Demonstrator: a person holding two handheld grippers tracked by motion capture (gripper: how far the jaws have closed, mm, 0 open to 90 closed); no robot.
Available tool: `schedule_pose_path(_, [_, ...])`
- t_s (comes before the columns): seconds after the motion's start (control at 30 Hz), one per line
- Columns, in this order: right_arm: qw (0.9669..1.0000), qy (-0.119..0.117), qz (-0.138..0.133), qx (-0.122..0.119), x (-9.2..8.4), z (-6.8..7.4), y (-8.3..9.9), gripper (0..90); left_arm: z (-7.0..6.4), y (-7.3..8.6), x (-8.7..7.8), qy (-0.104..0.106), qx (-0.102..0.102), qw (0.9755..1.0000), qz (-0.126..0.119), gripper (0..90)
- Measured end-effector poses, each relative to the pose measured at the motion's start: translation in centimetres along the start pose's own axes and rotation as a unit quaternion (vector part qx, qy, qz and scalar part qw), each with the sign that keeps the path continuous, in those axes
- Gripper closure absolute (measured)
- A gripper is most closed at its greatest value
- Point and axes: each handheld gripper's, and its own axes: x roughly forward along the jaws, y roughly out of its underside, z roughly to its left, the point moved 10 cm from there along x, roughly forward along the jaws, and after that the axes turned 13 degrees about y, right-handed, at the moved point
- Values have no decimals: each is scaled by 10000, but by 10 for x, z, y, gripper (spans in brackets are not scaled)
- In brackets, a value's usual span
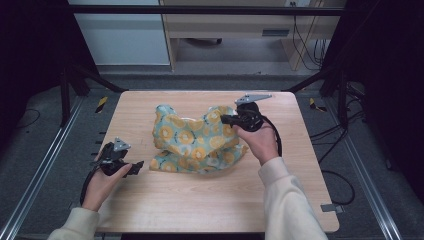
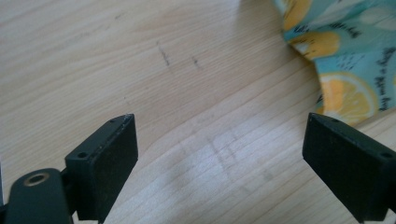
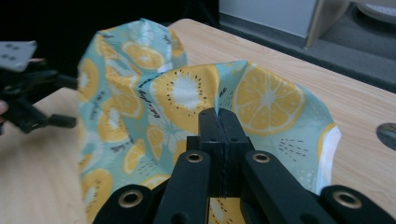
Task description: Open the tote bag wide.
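Resting low near the table's [image 1: 200, 200] front edge, the left gripper [image 1: 134, 168] has its matte black jaws spread wide with nothing between them, just pale scuffed wood grain below. Just beyond its right jaw lies the hem of the cloth [image 1: 197, 140], a thin teal fabric printed with orange and lemon slices. It sits crumpled mid-table, its long axis running left to right, lower layer flat, upper part lifted into soft peaks. Farther back, the right gripper [image 1: 225, 119] has its jaws pressed together on a pinched fold of the cloth's raised right corner. Folds hide the cloth's underside.
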Motion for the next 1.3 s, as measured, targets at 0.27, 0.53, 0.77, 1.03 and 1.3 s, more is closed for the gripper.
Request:
schedule_pose_path(0.27, [9988,-281,-209,-353,-36,47,17,900,-11,-16,-6,68,164,9998,9,129])
schedule_pose_path(0.53, [9972,-477,-110,-556,-47,75,55,900,-7,-36,-15,28,252,9997,-38,187])
schedule_pose_path(0.77, [9964,-599,10,-597,-42,86,72,900,-7,-66,-25,-18,461,9989,-98,240])
schedule_pose_path(1.03, [9959,-613,91,-656,-40,90,83,900,-20,-99,-41,114,652,9975,-253,356])
schedule_pose_path(1.3, [9955,-619,133,-707,-38,93,89,900,-39,-141,-39,226,954,9950,-191,360])
